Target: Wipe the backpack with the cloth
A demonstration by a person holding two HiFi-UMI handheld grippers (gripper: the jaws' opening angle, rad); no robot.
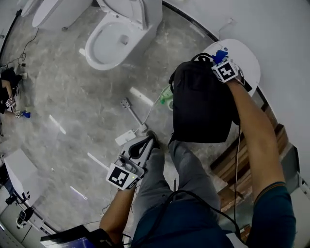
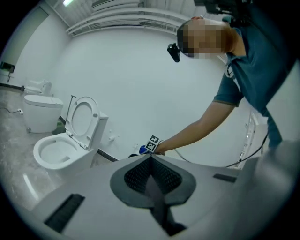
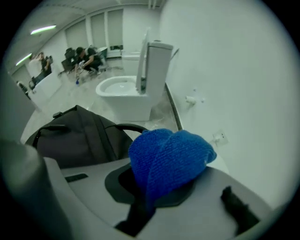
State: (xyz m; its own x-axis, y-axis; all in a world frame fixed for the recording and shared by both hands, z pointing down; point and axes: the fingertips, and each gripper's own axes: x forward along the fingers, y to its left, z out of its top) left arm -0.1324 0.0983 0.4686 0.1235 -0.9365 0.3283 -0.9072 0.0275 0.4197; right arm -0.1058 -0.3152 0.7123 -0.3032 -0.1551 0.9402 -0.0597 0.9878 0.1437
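Note:
The black backpack [image 1: 201, 104] stands on end against a white rounded top [image 1: 247, 55], its carry handle at the far end. My right gripper [image 1: 219, 58] is at that top end, shut on a blue cloth [image 1: 221, 53]. In the right gripper view the bunched cloth [image 3: 168, 157] fills the jaws, and the backpack [image 3: 79, 133] lies just left of it with its handle [image 3: 129, 127] close by. My left gripper [image 1: 145, 144] hangs low beside the person's leg, well apart from the backpack. Its jaws [image 2: 151, 158] are shut with nothing between them.
A white toilet [image 1: 121, 34] with its lid up stands on the marble floor beyond the backpack, and a second one [image 1: 53, 12] is further left. A green object [image 1: 167, 99] and cables lie on the floor. Wooden shelving [image 1: 232, 169] is at the right. People [image 3: 86, 58] crouch far off.

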